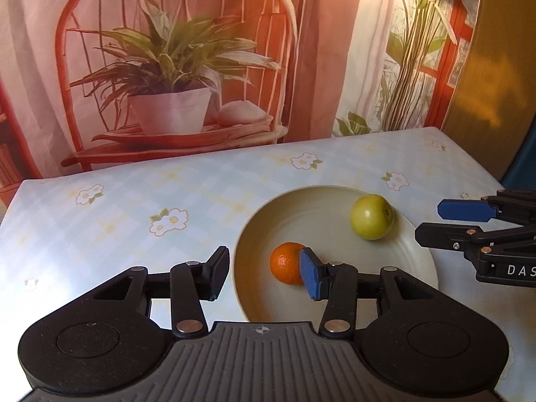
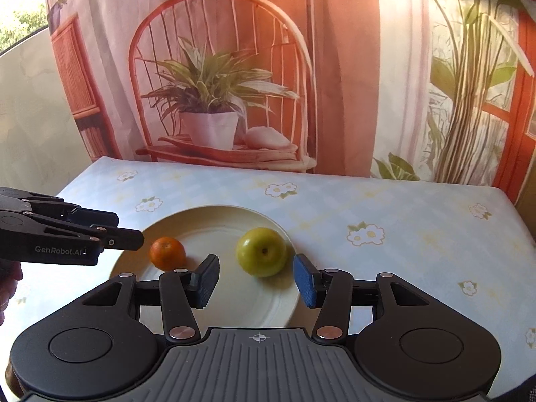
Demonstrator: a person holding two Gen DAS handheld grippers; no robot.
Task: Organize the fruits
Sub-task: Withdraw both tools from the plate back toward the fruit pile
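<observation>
While both fruits rest on the cream plate [image 1: 254,234], neither is gripped. Seen from the left wrist, the plate sits at centre right of the frame on the counter [image 1: 134,201], which is covered by a pale checked cloth with white flowers. The orange [image 1: 284,263] lies in the plate's lower left part; the green apple [image 1: 371,216] lies toward its upper right, well apart from the orange.

The left gripper [image 1: 264,276] has its fingers apart with nothing clamped between them; its blue-padded right finger [image 1: 310,278] partly covers the orange's right side, whether touching I cannot tell. The right gripper [image 1: 445,222] enters from the right edge of that frame, beside the apple.

From the right wrist, the right gripper [image 2: 256,279] also stands with fingers apart, the apple [image 2: 261,251] just beyond the gap and not pinched. The orange [image 2: 167,253] sits to its left, near the tip of the left gripper [image 2: 129,227] reaching in from the left edge. A printed backdrop [image 2: 234,83] of a chair and potted plant hangs behind.
</observation>
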